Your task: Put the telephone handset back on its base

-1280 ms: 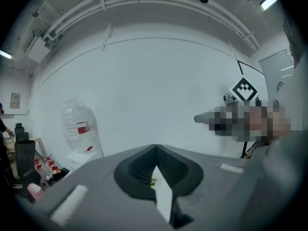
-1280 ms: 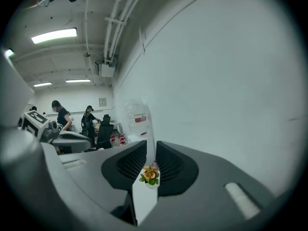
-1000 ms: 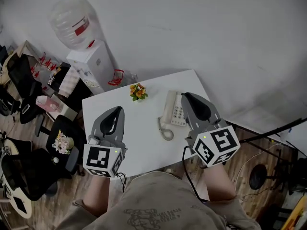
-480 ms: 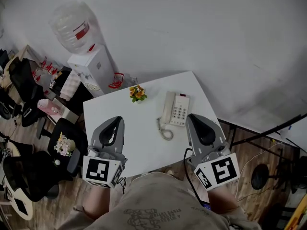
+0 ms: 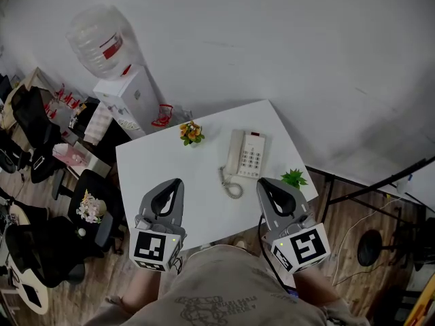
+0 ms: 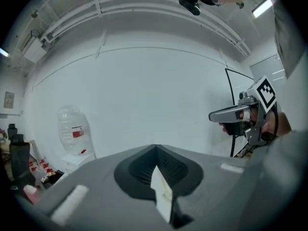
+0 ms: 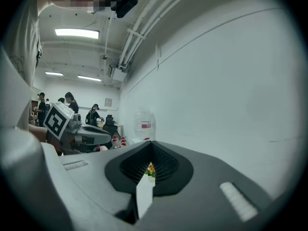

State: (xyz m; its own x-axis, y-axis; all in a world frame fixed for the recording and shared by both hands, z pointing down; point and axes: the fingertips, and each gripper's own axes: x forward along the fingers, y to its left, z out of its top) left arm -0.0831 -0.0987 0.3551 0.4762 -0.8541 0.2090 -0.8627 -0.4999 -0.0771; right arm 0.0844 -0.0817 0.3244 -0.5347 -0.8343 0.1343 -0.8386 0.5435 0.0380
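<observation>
The telephone handset [image 5: 235, 152] lies seated on its base [image 5: 253, 156] mid-worktop [image 5: 197, 182], so the task looks finished; the left gripper [image 5: 171, 186] at seven o'clock and the right gripper [image 5: 267, 186] at five o'clock are empty, jaws together.

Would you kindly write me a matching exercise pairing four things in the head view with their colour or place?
Things:
1 flowers
2 plant
3 phone
4 water cooler

Descriptions:
A white, in the middle of the table, with a coiled cord
B green, at the table's right edge
C standing off the table
D orange, near the table's far edge

Pairs: 1-D; 2-B; 3-A; 4-C
</observation>
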